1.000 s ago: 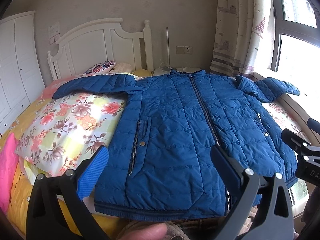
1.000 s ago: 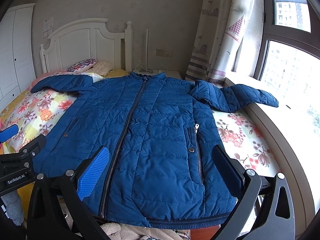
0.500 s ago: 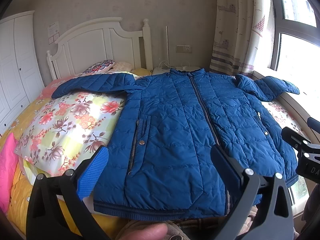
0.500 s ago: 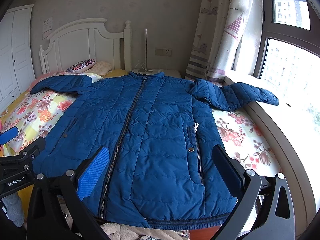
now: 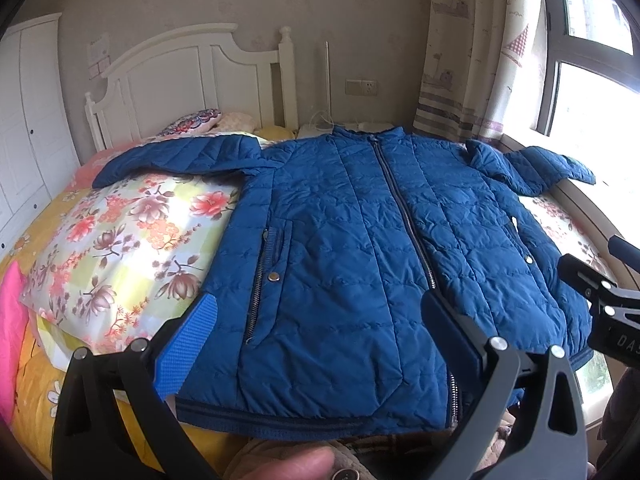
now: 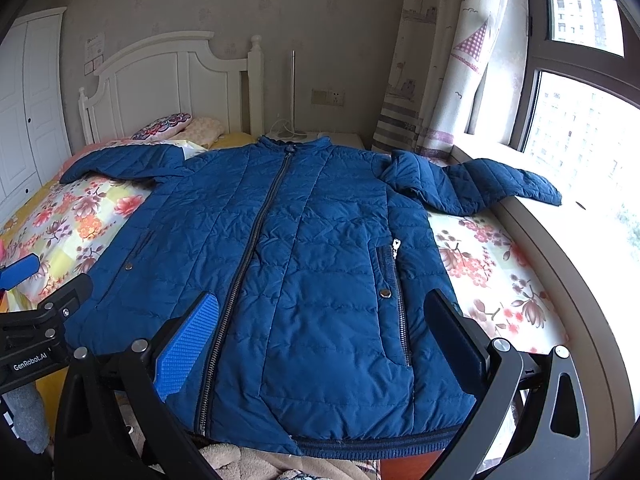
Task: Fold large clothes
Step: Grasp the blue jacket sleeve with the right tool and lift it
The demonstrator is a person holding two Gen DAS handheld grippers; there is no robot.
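Observation:
A blue quilted jacket (image 5: pixel 352 248) lies spread flat on the bed, front up and zipped, collar toward the headboard. It also shows in the right wrist view (image 6: pixel 304 264). Its left sleeve (image 5: pixel 180 156) stretches over the floral quilt and its right sleeve (image 6: pixel 480 184) reaches onto the window sill. My left gripper (image 5: pixel 320 340) hovers open and empty above the hem's left half. My right gripper (image 6: pixel 320 340) hovers open and empty above the hem's right half. Each gripper appears at the edge of the other's view.
A floral quilt (image 5: pixel 112 240) covers the bed left of the jacket. The white headboard (image 5: pixel 192 76) and pillows (image 5: pixel 192 120) stand at the far end. A window sill (image 6: pixel 560 264) and curtain (image 6: pixel 436 60) line the right side. A white wardrobe (image 5: pixel 24 128) is at left.
Both grippers have drifted slightly; the jacket sits marginally lower in view. Nothing was gripped or released.

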